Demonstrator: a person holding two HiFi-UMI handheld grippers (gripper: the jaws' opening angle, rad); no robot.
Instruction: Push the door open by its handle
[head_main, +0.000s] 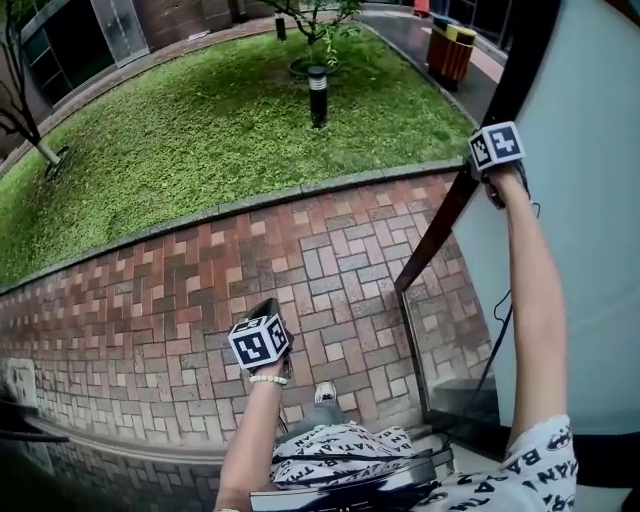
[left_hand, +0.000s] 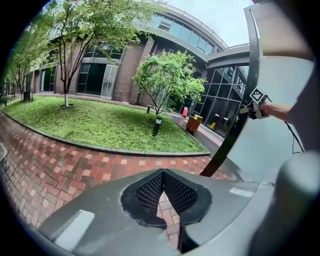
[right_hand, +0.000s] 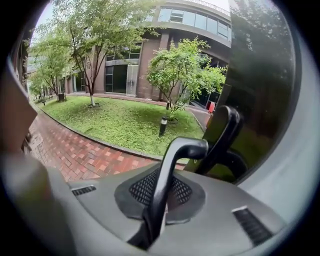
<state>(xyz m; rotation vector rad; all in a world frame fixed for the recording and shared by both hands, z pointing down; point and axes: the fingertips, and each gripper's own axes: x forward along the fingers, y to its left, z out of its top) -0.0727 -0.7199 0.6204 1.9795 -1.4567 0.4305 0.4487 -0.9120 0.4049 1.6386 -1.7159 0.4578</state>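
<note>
The glass door (head_main: 585, 150) with its dark frame (head_main: 450, 215) stands swung outward at the right of the head view. My right gripper (head_main: 488, 168) is raised against the door's edge. In the right gripper view a black curved door handle (right_hand: 172, 170) runs up between the jaws, and the right gripper (right_hand: 159, 192) is shut on it. A second handle bar (right_hand: 220, 135) shows on the glass (right_hand: 265, 100) behind. My left gripper (head_main: 268, 304) hangs low over the paving, away from the door. In its own view the left gripper (left_hand: 161, 172) is shut with nothing in it.
Red brick paving (head_main: 200, 270) runs outside the doorway, edged by a kerb and a lawn (head_main: 200, 120). A short lamp post (head_main: 317, 95) and a small tree (left_hand: 167, 80) stand on the grass. A bin (head_main: 450, 50) stands far right. The person's shoe (head_main: 325, 392) is below.
</note>
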